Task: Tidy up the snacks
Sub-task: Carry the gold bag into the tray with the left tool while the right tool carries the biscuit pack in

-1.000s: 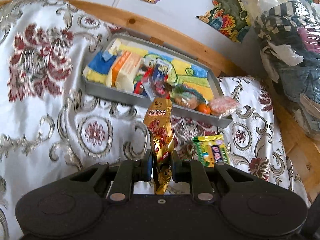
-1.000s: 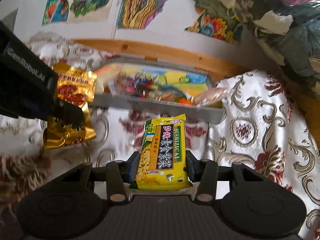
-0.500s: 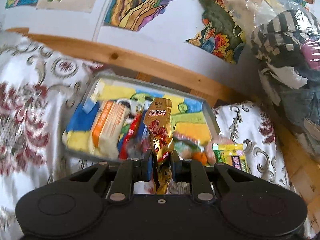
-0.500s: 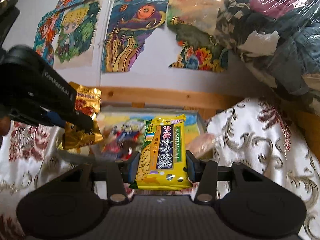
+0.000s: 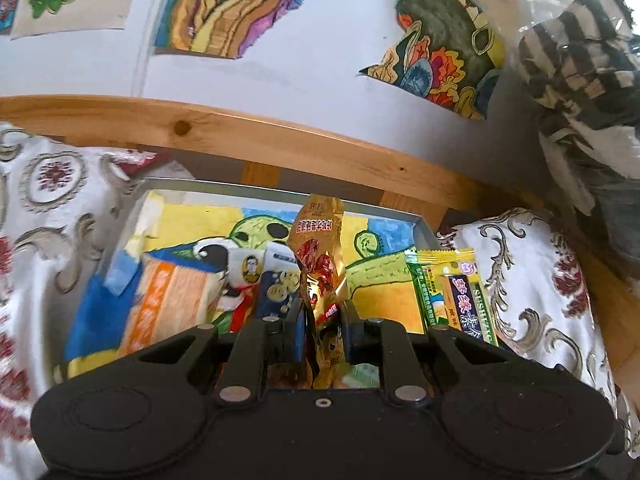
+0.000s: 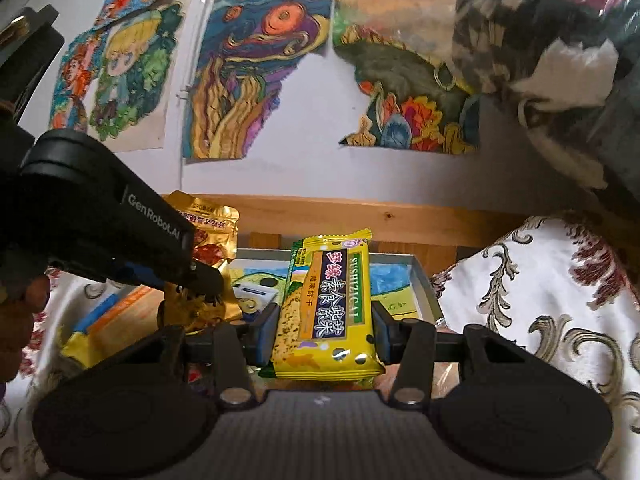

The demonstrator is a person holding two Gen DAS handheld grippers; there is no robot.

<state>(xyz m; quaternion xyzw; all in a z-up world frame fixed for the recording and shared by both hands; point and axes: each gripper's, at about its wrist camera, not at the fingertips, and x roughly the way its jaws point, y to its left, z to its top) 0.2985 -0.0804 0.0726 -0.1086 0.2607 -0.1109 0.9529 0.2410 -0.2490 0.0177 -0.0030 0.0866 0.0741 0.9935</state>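
On the left, the shallow grey metal tray [image 5: 424, 226] with a child's coloured drawing lining its floor lies on the white floral bedcover [image 5: 52, 216], its long axis running left to right along the far wooden rail [image 5: 240, 136]. Its left half holds an orange-and-white wrapped packet [image 5: 168, 304] and a blue-and-white sachet [image 5: 276, 284]; the right half of the floor shows bare.

The left claw [image 5: 322, 330] is pressed onto the crinkled gold foil snack pouch [image 5: 318, 256], which stands upright above the tray's middle, its long axis pointing away toward the far wall. In the right view a hand [image 6: 16, 320] shows at the left edge behind that claw.

The right claw [image 6: 324, 334] pinches the yellow-and-green wrapped biscuit bar [image 6: 328, 304] by its long sides, bar pointing forward, hovering over the tray's right end. Both claws sit level, side by side; judging by the bare floor beneath, the bar's drop spot lies straight below and slightly ahead, so lowering is what remains.
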